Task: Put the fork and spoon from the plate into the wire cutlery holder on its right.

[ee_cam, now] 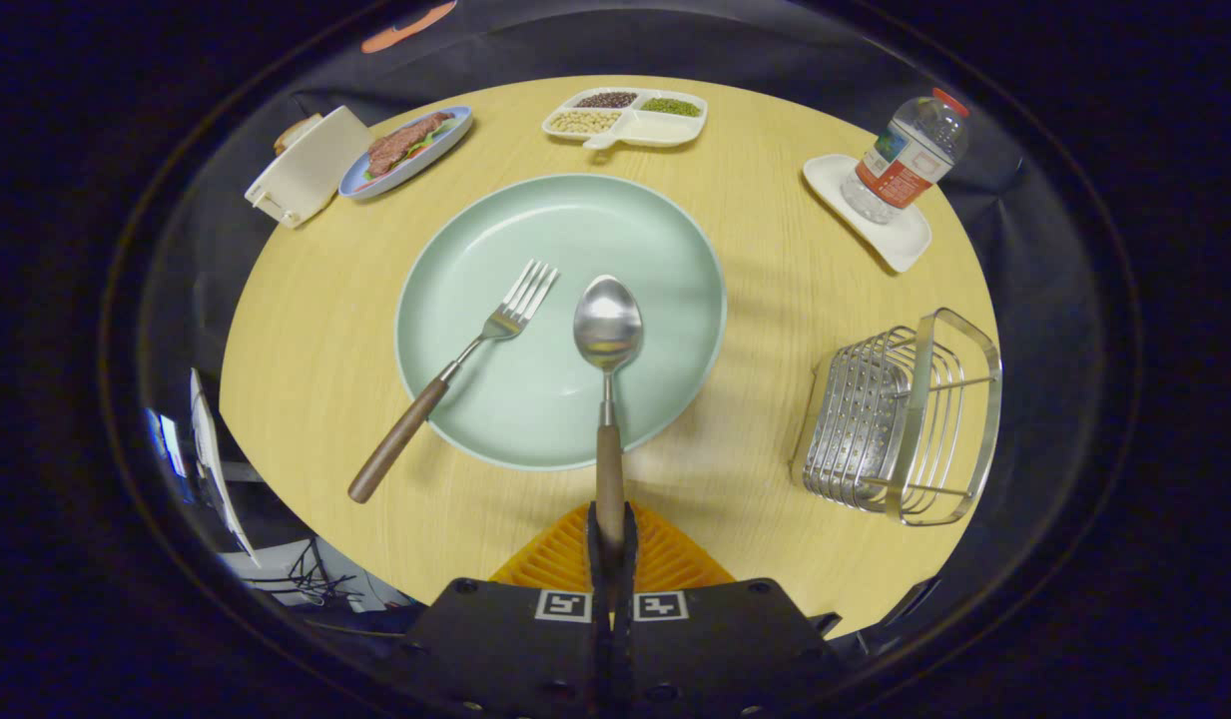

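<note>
- Gripper (611,544): orange ribbed fingers pinch the spoon (608,345) by its wooden handle; steel bowl ahead, over the round green plate (665,230).
- Fork (455,374): wooden-handled, lying left on plate.
- Wire cutlery holder (900,419): right, chrome.

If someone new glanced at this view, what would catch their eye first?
The big pale green plate mid-table, with the fork lying across its near-left rim. The gripper is shut on the spoon handle, its bowl over the plate. The wire cutlery holder stands to the right.

Hand-held gripper (611,544) clamped on spoon (607,325) handle above green plate (665,230), fork (455,374) beside it, wire cutlery holder (900,419) on tabletop (315,340)
</note>
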Motion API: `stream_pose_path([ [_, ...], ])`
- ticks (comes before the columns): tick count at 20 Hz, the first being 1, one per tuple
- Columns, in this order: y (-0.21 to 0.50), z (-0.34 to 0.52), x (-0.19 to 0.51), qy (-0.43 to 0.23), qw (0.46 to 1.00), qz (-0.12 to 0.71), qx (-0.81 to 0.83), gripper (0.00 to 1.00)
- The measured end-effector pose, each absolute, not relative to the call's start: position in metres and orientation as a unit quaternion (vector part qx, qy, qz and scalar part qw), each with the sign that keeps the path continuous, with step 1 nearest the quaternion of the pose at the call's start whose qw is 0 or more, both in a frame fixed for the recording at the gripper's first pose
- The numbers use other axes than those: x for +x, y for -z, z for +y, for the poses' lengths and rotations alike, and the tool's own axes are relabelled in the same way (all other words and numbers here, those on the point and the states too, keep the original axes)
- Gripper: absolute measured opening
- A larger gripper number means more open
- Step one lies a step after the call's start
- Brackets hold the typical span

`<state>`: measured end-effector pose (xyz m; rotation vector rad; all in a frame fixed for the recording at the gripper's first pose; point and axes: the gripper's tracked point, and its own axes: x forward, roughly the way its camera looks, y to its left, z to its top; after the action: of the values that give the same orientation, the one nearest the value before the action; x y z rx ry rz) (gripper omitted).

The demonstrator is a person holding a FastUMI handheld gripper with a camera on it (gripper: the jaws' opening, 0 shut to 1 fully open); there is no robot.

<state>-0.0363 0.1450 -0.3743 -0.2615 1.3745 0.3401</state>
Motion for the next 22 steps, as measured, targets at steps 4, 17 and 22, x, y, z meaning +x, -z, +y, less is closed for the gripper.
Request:
stream_pose_path([
  [4,0.355,0.143,-0.039,-0.160,0.756,0.629,-0.085,0.00],
  [17,0.231,0.054,-0.027,-0.118,0.796,0.593,0.005,0.00],
  [22,0.234,0.013,-0.038,-0.076,0.788,0.611,0.007,0.00],
])
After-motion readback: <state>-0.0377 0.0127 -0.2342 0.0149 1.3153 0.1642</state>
